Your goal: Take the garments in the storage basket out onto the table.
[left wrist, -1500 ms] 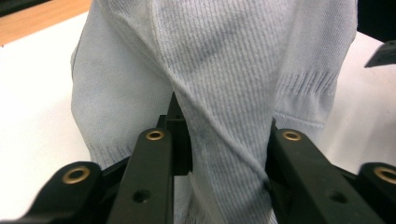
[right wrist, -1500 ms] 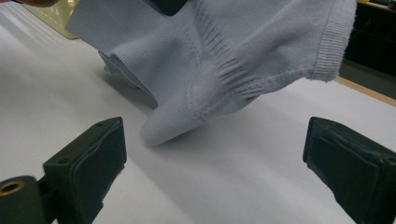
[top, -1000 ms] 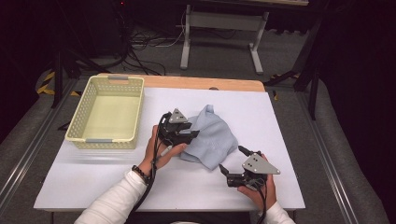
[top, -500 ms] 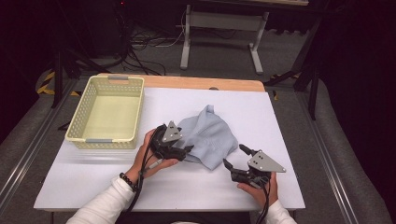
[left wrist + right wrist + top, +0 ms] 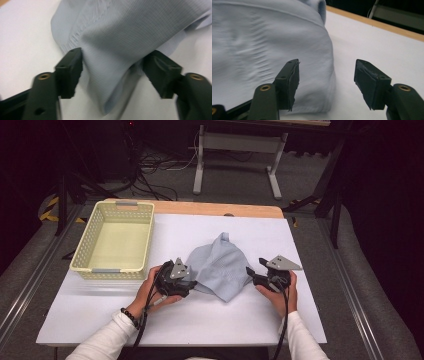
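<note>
Cloth (image 5: 220, 267) sits mid-bench on the white sheet (image 5: 300, 250), right of the basket (image 5: 116, 241), between the two tools. Left tool (image 5: 192, 281) is at the cloth's left edge; in the left gripper view (image 5: 112, 72) a fold of the fabric (image 5: 130, 37) runs down between the jaws, both pads are at the fabric, left one touching the ribbed hem, right one against the bunched edge. Jaws partly spread and have just been closing; can't tell if they're actually pressing yet, looks like contact, not a firm pinch. Right tool (image 5: 251, 275) is at the cloth's right edge; in the right gripper view (image 5: 327, 77) the jaws straddle the cloth's border (image 5: 262, 50), left pad over the fabric, right pad over bare sheet, gap visible, nothing pinched. Those jaws have also just been closing, fabric edge between them. Cloth: pale blue-grey, fine ribbed knit, crumpled into a rough triangular heap with a small peak at the far end, hem folded under near the person's side. Count: one cloth, one cream perforated basket, two tools, two hands, one bench with a wood strip (image 5: 220, 209) showing at the far edge.
</note>
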`<state>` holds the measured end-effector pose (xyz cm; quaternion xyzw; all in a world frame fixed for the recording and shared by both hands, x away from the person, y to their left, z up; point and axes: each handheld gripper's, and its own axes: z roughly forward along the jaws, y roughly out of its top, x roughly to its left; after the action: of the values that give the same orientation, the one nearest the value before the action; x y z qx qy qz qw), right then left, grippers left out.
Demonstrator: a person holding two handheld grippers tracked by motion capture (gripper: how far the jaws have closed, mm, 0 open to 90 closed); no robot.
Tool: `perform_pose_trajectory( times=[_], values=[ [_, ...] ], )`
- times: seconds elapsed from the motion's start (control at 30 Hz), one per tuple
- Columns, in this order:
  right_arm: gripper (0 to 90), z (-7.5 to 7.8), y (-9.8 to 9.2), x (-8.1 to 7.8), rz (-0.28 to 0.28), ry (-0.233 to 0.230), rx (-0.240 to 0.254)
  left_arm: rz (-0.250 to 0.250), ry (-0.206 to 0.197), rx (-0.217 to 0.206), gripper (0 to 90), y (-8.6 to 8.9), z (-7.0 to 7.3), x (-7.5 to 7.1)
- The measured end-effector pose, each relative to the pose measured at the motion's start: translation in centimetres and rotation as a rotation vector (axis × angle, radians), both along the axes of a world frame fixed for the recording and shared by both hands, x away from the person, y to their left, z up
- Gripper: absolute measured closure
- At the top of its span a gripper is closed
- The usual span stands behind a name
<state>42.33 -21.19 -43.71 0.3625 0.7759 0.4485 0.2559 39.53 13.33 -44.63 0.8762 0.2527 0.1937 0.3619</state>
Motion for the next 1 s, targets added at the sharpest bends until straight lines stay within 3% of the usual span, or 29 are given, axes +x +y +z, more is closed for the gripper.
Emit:
perform_pose_trajectory(
  times=[0.03, 0.07, 0.1, 0.13, 0.2, 0.3, 0.37, 0.4, 0.47, 0.53, 0.57, 0.6, 0.67, 0.8, 0.87, 1.0],
  values=[
    [38.0, 0.0, 0.0, 0.0, 0.0, 0.0, 0.0, 0.006, 0.005, 0.003, 36.4, -0.1, -0.1, 0.0],
    [35.7, -0.2, 0.2, 1.2, 0.005, 0.052, 0.019, 0.009, 0.012, 0.007, 38.7, -0.1, -0.2, 0.0],
    [35.7, -0.2, 0.2, 1.2, 0.005, 0.052, 0.019, 0.009, 0.023, 0.005, 38.7, -0.2, -0.3, 0.1],
    [35.5, -0.6, 0.5, 2.0, 0.014, 0.08, -0.027, 0.004, 0.031, 0.005, 45.2, -0.2, -0.4, 0.2],
    [35.7, -1.3, 0.7, 2.7, 0.028, 0.125, -0.051, 0.008, 0.058, 0.004, 47.9, -0.2, -0.9, 0.5],
    [36.6, -1.6, 0.7, 3.1, 0.028, 0.154, -0.059, 0.008, 0.086, -0.003, 49.3, -0.2, -1.2, 0.9],
    [40.8, -1.4, 0.7, 3.2, 0.016, 0.148, -0.079, 0.014, 0.078, 0.006, 60.9, -0.3, -1.2, 0.9],
    [46.9, -1.6, 0.6, 3.7, 0.03, 0.167, -0.103, 0.017, 0.073, 0.012, 65.5, -0.4, -1.2, 0.9],
    [48.9, -1.7, 0.4, 3.9, 0.037, 0.194, -0.085, 0.027, 0.069, 0.018, 67.6, -0.5, -1.1, 1.0],
    [59.0, -1.6, 0.4, 4.3, 0.072, 0.231, -0.069, 0.037, 0.05, 0.038, 78.2, -0.5, -1.1, 1.0],
    [59.0, -1.6, 0.4, 4.3, 0.072, 0.231, -0.069, 0.041, 0.051, 0.034, 78.2, -0.5, -1.1, 1.0],
    [66.7, -1.7, 0.8, 4.2, 0.093, 0.236, -0.097, 0.043, 0.059, 0.028, 81.0, -0.4, -1.0, 1.1],
    [71.9, -1.7, 1.1, 4.1, 0.098, 0.237, -0.105, 0.044, 0.064, 0.019, 81.6, -0.3, -0.9, 1.2],
    [81.6, -1.5, 0.7, 3.9, 0.112, 0.23, -0.093, 0.052, 0.055, 0.005, 82.4, 0.0, -0.4, 0.9],
    [82.6, -1.4, 0.7, 3.8, 0.106, 0.226, -0.092, 0.053, 0.042, 0.002, 82.5, 0.2, 0.1, 0.6],
    [84.0, -0.5, 0.3, 3.1, 0.095, 0.175, -0.086, 0.054, 0.008, -0.041, 82.7, 0.9, 1.6, -0.1]
  ],
)
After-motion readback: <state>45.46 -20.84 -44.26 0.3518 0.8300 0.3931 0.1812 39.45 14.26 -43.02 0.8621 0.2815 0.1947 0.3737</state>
